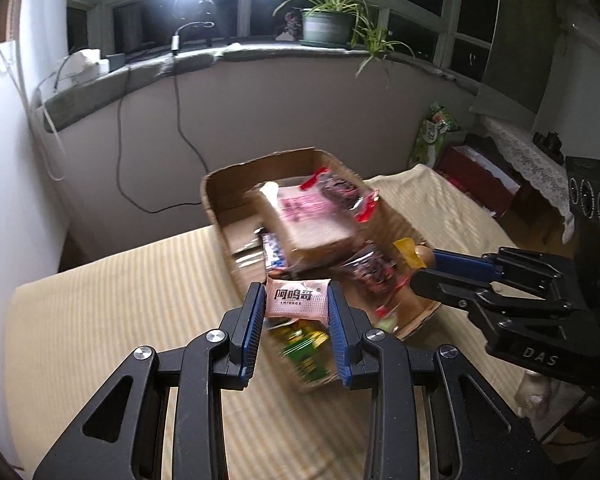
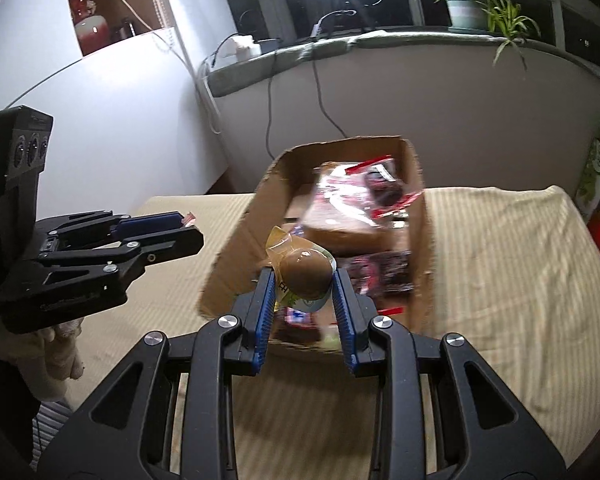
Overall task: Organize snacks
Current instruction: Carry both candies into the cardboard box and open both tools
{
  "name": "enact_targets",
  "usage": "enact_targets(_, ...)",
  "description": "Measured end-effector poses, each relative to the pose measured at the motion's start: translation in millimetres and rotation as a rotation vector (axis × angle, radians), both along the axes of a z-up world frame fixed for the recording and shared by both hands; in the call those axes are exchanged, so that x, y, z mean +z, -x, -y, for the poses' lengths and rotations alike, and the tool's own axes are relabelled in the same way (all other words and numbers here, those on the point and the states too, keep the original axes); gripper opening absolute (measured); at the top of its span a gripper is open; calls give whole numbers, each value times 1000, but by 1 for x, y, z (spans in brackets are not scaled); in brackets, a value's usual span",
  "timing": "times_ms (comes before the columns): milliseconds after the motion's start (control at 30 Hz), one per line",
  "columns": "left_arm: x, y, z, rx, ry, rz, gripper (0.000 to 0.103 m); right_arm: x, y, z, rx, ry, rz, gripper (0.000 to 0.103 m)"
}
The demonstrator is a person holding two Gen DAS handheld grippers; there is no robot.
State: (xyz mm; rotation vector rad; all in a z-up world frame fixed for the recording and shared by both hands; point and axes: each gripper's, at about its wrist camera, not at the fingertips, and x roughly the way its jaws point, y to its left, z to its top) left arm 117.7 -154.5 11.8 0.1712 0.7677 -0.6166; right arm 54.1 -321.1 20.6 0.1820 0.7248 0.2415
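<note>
My left gripper (image 1: pixel 296 300) is shut on a small pink snack packet (image 1: pixel 297 298) with dark lettering, held above the near end of an open cardboard box (image 1: pixel 220 184). The box holds several snacks: a wrapped slice of bread (image 1: pixel 312 220), dark red-edged packets (image 1: pixel 374 272) and a green packet (image 1: pixel 304 348). My right gripper (image 2: pixel 304 276) is shut on a brown packed egg (image 2: pixel 306 270) in a clear wrapper, over the box's (image 2: pixel 236 248) near end. Each gripper shows in the other's view: the right gripper (image 1: pixel 424 264) at right, the left gripper (image 2: pixel 188 224) at left.
The box rests on a table under a pale yellow striped cloth (image 1: pixel 120 300). Behind it a grey wall rises to a windowsill with a potted plant (image 1: pixel 328 20), cables and a bright lamp. A green bag (image 1: pixel 434 132) and a lace-covered cabinet stand at right.
</note>
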Motion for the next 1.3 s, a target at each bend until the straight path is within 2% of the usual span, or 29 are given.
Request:
enact_targets(233,-2,-1,20,-13,13,-4,29,1,-9,12,-3,8,4,30)
enact_targets(567,-7,-3,26,-10,14,-18,30,-4,-22,12,2,24,-16,31)
enact_targets(1233,-2,1,27,-4,12,-2,35,-5,-21,12,-9,28,-28,39)
enact_targets(1267,-2,0,27,-4,12,-2,35,-5,-21,13,-11,27,-27,40)
enact_targets(1300,-2,0,27,-6,12,-2,37,-4,-21,13,-12,27,-25,45)
